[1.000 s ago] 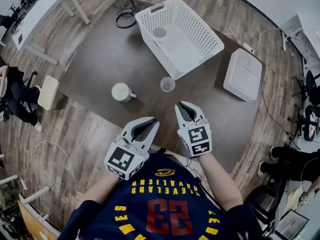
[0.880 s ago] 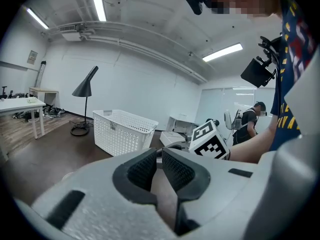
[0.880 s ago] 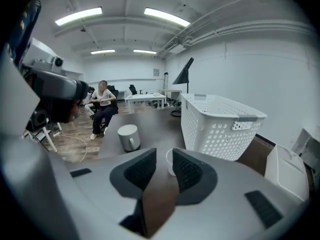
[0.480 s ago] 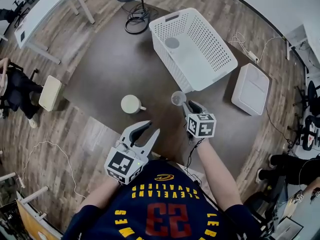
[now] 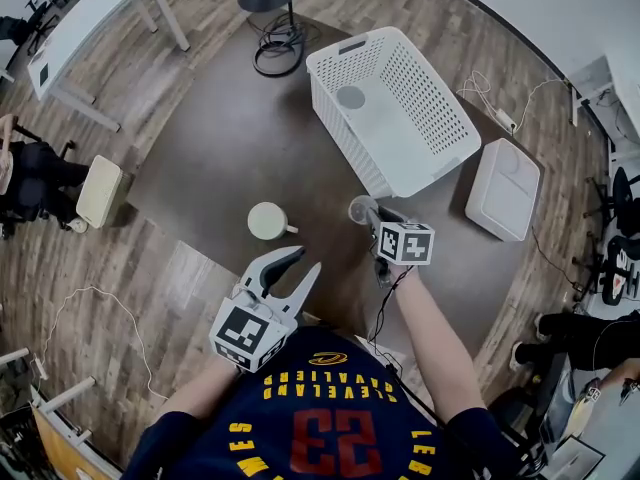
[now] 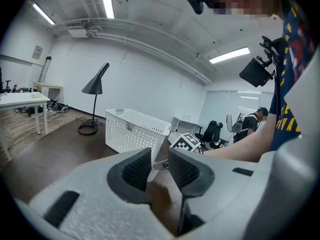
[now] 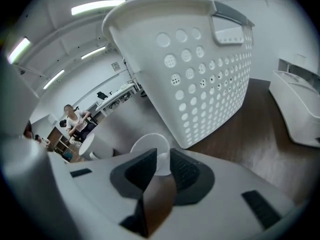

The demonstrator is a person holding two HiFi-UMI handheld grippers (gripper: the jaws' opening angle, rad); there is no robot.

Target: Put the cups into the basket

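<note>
R hand-held gripper (image 5: 374, 215), just closing, grips cup (image 5: 358, 208) on brown mat (image 5: 220, 138).

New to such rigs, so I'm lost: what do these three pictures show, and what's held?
A person holds two grippers. One camera on the head looks down; one rides on each gripper, looking along its jaws. On the dark brown mat stand a white perforated plastic basket with one pale cup inside, a white handled mug and a clear plastic cup. The left gripper, just opened, is empty. The right gripper has just been closing its jaws with the clear cup between them; whether they grip is unclear.
</note>
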